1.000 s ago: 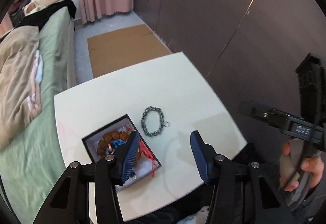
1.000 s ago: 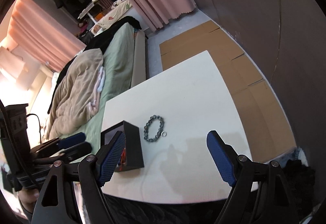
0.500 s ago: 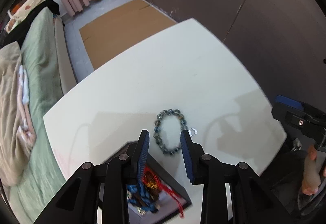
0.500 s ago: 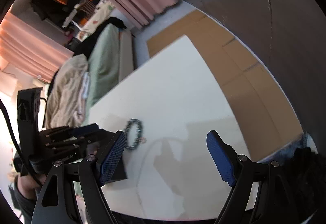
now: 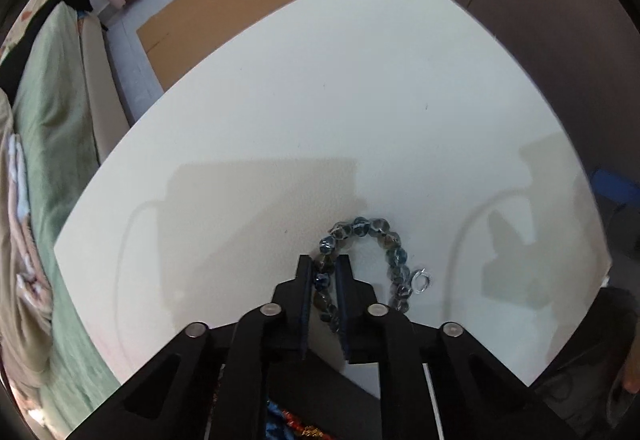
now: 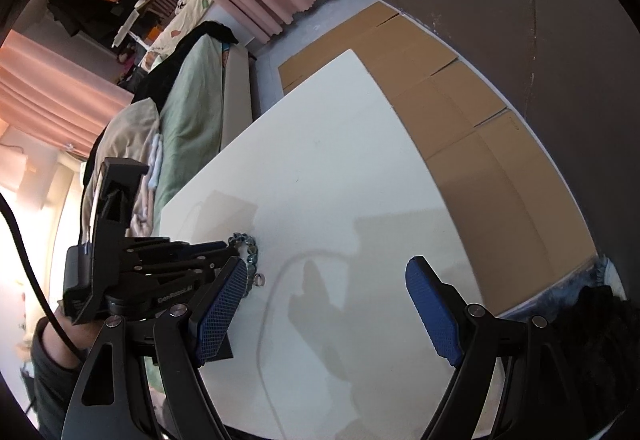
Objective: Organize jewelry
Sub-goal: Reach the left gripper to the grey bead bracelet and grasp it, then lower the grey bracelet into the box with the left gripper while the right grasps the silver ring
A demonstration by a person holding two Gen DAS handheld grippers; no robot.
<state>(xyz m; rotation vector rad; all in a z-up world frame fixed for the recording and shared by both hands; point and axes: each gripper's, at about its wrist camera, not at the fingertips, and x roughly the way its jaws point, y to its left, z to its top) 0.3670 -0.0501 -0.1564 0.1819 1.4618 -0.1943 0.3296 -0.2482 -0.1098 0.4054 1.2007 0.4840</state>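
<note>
Now, left gripper (image 5: pixel 324 272) jaws closing around bracelet (image 5: pixel 368 228)

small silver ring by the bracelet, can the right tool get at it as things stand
Probably yes. The ring lies bare on the table beside the bead bracelet. The right tool is open with nothing between its fingers, though the left tool, closing on the bracelet, crowds that side.

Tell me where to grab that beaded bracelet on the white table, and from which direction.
Grip one side strand of the beaded bracelet, from straight above. It lies flat in an open loop, so one pad goes inside the ring and one outside. The left tongs have just been closing that way across its left strand. Avoid the small metal ring.
</note>
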